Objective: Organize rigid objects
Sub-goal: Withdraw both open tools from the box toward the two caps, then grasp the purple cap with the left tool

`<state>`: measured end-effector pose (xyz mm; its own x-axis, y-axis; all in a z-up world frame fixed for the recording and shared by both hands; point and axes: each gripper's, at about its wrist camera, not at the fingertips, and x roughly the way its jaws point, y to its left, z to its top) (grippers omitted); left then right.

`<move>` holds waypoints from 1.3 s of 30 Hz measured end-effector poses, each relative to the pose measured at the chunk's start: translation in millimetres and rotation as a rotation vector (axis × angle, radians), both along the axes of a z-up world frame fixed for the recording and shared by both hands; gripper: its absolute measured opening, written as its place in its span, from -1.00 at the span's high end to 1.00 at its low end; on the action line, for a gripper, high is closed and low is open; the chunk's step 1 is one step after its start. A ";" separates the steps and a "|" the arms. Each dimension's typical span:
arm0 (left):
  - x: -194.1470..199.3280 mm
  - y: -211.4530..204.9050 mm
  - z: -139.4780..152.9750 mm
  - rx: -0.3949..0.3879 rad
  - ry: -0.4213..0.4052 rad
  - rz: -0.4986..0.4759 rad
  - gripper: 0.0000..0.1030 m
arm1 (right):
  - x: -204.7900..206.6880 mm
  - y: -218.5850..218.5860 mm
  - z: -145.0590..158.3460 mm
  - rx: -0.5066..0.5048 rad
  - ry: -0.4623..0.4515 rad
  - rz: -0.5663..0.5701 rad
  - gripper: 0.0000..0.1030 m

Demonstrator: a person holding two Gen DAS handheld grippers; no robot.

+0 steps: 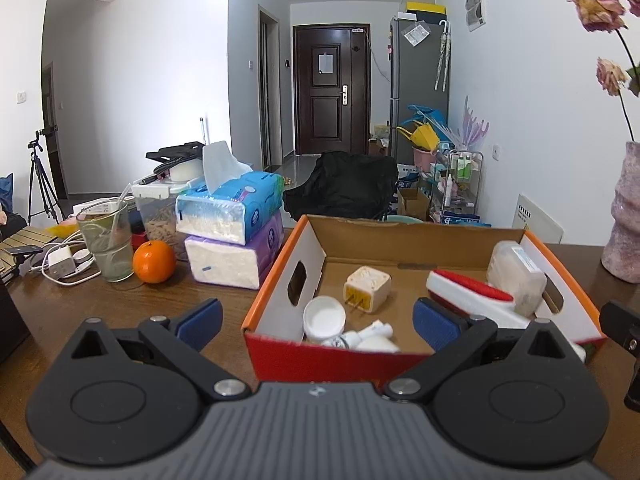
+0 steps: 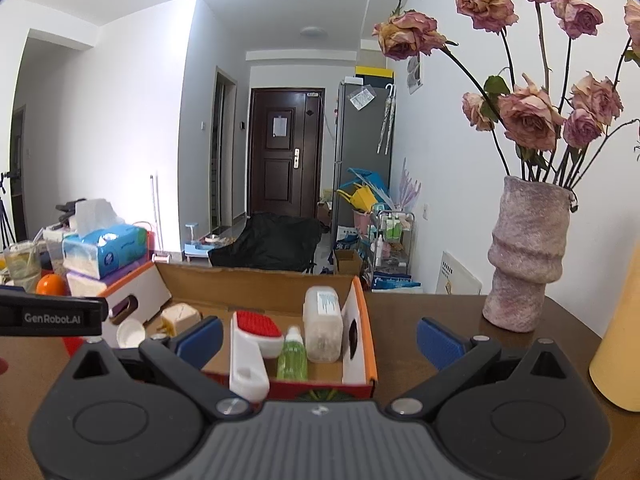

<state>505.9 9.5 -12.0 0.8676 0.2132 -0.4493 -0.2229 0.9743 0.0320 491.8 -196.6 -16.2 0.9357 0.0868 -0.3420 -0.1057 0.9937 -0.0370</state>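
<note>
An orange-and-red cardboard box (image 1: 280, 264) (image 2: 370, 344) stands on the brown table. Inside lie a cream plug adapter (image 1: 366, 286) (image 2: 180, 316), a white round lid (image 1: 324, 316) (image 2: 130, 332), a red-and-white brush (image 1: 468, 290) (image 2: 252, 340), a frosted plastic jar (image 1: 516, 272) (image 2: 322, 330), a small white bottle (image 1: 372, 334) and a green bottle (image 2: 293, 358). My left gripper (image 1: 318, 320) is open just before the box's near wall, empty. My right gripper (image 2: 320, 338) is open over the box's right near corner, empty.
Left of the box sit two stacked tissue packs (image 1: 230, 228), an orange (image 1: 154, 261), a glass (image 1: 106, 240), a food container and chargers. A pink vase (image 2: 526, 256) with dried roses stands right of the box, with a yellow object (image 2: 618, 356) at the far right.
</note>
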 end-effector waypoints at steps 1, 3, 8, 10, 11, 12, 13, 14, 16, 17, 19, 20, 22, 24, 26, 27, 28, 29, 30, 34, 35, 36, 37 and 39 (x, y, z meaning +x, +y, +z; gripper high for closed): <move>-3.5 -1.0 -1.3 0.004 0.003 -0.003 -1.00 | -3.1 -0.6 -1.2 -0.001 0.004 -0.001 -1.00; -10.5 -1.2 -3.7 0.006 0.007 -0.006 -1.00 | -8.8 -2.8 -3.0 -0.002 0.010 -0.003 -1.00; -28.0 -5.4 -9.1 0.019 0.018 -0.014 -1.00 | -26.0 -6.5 -9.0 -0.002 0.025 -0.003 -1.00; -35.0 -7.4 -11.2 0.026 0.022 -0.016 -1.00 | -31.8 -6.9 -12.1 -0.008 0.034 -0.001 -1.00; -38.2 -8.8 -12.1 0.027 0.024 -0.020 -1.00 | -34.7 -7.0 -13.6 -0.011 0.039 -0.001 -1.00; -41.4 -9.9 -12.9 0.027 0.026 -0.025 -1.00 | -37.4 -7.0 -15.3 -0.013 0.044 0.000 -1.00; -44.0 -11.0 -14.0 0.028 0.030 -0.028 -1.00 | -39.7 -7.2 -16.6 -0.016 0.049 0.000 -1.00; -46.4 -12.6 -15.5 0.031 0.035 -0.030 -1.00 | -41.8 -6.8 -18.2 -0.019 0.054 -0.002 -1.00; -51.0 -15.5 -19.0 0.037 0.045 -0.036 -1.00 | -46.6 -7.0 -22.4 -0.024 0.067 -0.002 -1.00; -52.8 -16.9 -20.9 0.039 0.051 -0.038 -1.00 | -48.6 -7.1 -24.5 -0.027 0.074 0.000 -1.00; -56.7 -18.7 -23.8 0.040 0.060 -0.044 -1.00 | -52.3 -7.7 -28.2 -0.032 0.086 0.000 -1.00; -58.6 -19.5 -25.2 0.040 0.065 -0.046 -1.00 | -54.1 -8.4 -29.9 -0.032 0.093 -0.001 -1.00; -62.6 -21.4 -28.1 0.041 0.074 -0.049 -1.00 | -56.9 -10.2 -32.2 -0.032 0.102 -0.003 -1.00; -66.0 -23.5 -30.7 0.040 0.083 -0.053 -1.00 | -58.8 -12.6 -34.5 -0.034 0.111 -0.008 -1.00; -68.1 -26.3 -34.7 0.039 0.096 -0.057 -1.00 | -61.1 -15.7 -37.8 -0.035 0.123 -0.014 -1.00; -68.9 -27.7 -37.1 0.040 0.103 -0.062 -1.00 | -61.3 -17.5 -39.1 -0.036 0.130 -0.017 -1.00; -69.6 -29.8 -39.1 0.042 0.109 -0.067 -1.00 | -61.9 -19.1 -41.0 -0.036 0.137 -0.020 -1.00; -70.1 -32.3 -41.3 0.045 0.116 -0.073 -1.00 | -62.6 -20.8 -42.8 -0.037 0.143 -0.023 -1.00; -70.7 -34.5 -43.3 0.048 0.122 -0.078 -1.00 | -62.8 -22.3 -44.1 -0.037 0.148 -0.026 -1.00; -69.6 -41.8 -52.8 0.055 0.152 -0.098 -1.00 | -61.3 -30.0 -51.0 -0.024 0.172 -0.038 -1.00; -69.2 -42.8 -55.1 0.056 0.160 -0.100 -1.00 | -59.0 -32.0 -53.5 -0.019 0.182 -0.042 -1.00; -68.5 -43.7 -57.4 0.057 0.167 -0.103 -1.00 | -56.7 -33.9 -55.8 -0.014 0.192 -0.049 -1.00; -67.4 -44.4 -59.2 0.057 0.173 -0.106 -1.00 | -55.0 -35.6 -57.2 -0.009 0.200 -0.053 -1.00; -64.8 -44.7 -62.6 0.054 0.185 -0.110 -1.00 | -52.4 -38.0 -60.1 0.001 0.212 -0.059 -1.00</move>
<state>441.0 -35.2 -74.6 0.7908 0.1501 -0.5935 -0.1014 0.9882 0.1149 439.4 -234.7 -76.3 0.8463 0.0350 -0.5316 -0.0531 0.9984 -0.0189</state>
